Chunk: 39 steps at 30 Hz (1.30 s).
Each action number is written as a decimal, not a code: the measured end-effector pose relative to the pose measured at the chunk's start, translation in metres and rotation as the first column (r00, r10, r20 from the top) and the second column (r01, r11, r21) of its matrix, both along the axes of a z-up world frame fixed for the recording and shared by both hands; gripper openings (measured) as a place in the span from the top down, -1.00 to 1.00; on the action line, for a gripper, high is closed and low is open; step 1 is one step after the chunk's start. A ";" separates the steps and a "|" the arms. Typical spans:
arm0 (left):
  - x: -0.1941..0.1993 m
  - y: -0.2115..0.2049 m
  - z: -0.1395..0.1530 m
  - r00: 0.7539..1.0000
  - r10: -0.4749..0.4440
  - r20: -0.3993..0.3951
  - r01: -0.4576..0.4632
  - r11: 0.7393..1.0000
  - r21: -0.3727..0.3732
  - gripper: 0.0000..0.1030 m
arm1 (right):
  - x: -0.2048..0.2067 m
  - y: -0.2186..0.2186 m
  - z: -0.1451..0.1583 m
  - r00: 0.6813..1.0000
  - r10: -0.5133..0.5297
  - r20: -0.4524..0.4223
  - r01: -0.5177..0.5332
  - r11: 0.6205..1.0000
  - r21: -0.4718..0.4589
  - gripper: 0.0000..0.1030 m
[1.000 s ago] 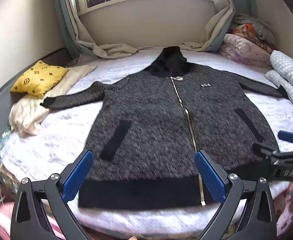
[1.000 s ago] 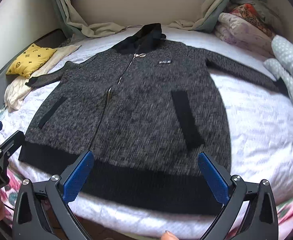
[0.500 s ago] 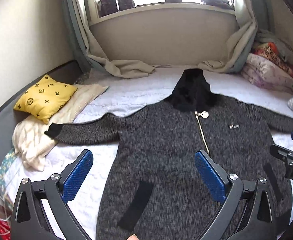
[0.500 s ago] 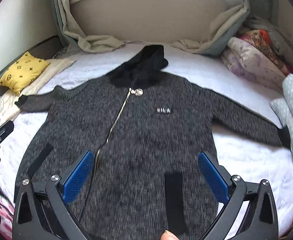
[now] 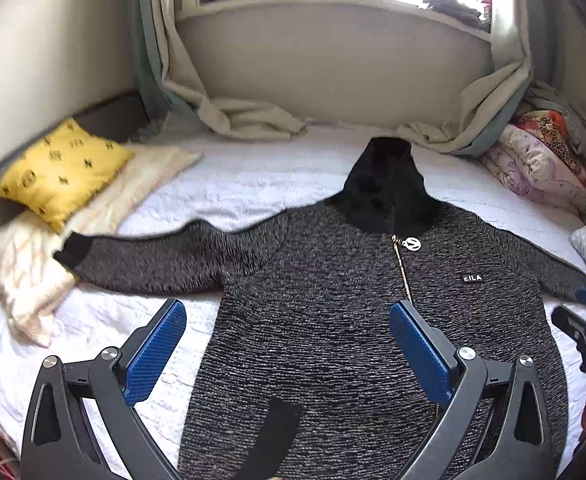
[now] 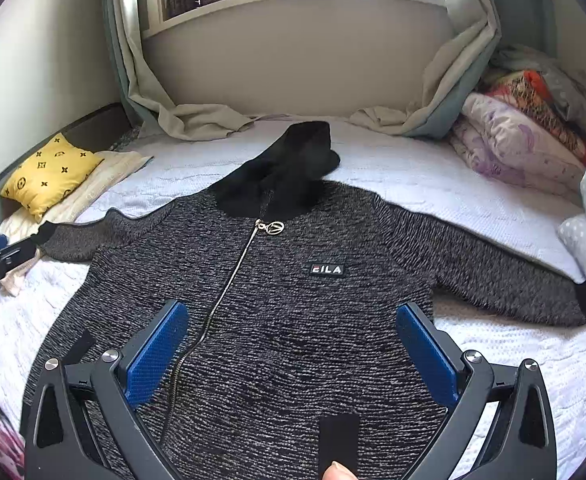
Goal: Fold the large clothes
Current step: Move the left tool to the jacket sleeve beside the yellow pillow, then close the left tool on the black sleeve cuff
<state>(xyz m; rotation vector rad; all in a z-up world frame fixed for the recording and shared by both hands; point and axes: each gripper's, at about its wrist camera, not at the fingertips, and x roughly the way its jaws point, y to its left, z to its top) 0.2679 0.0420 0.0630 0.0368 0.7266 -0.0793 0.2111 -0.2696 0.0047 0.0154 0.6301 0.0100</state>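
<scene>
Both pairs of blue-padded jaws stand wide apart and hold nothing as the left gripper (image 5: 287, 350) and right gripper (image 6: 293, 354) hover above a hooded jacket (image 6: 277, 304) spread front-up on a white bedspread (image 6: 413, 176). The speckled charcoal knit has a black hood, black cuffs, black pocket strips, a gold zip closed to the collar and sleeves stretched out to either side.
</scene>
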 end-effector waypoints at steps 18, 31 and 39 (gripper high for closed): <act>0.134 0.256 -0.096 0.826 0.390 -0.406 -0.540 0.751 -0.378 -1.00 | 0.017 -0.010 -0.025 0.996 -0.022 -0.090 0.023 1.000 0.013 -1.00; 0.157 0.327 -0.141 0.751 0.477 -0.456 -0.657 0.605 -0.449 -0.59 | 0.032 -0.010 -0.049 0.985 -0.027 -0.171 0.025 1.000 -0.012 -1.00; 0.171 0.335 -0.143 0.746 0.512 -0.426 -0.665 0.606 -0.436 -0.45 | 0.052 -0.021 -0.070 0.967 -0.083 -0.240 0.076 0.996 -0.040 -1.00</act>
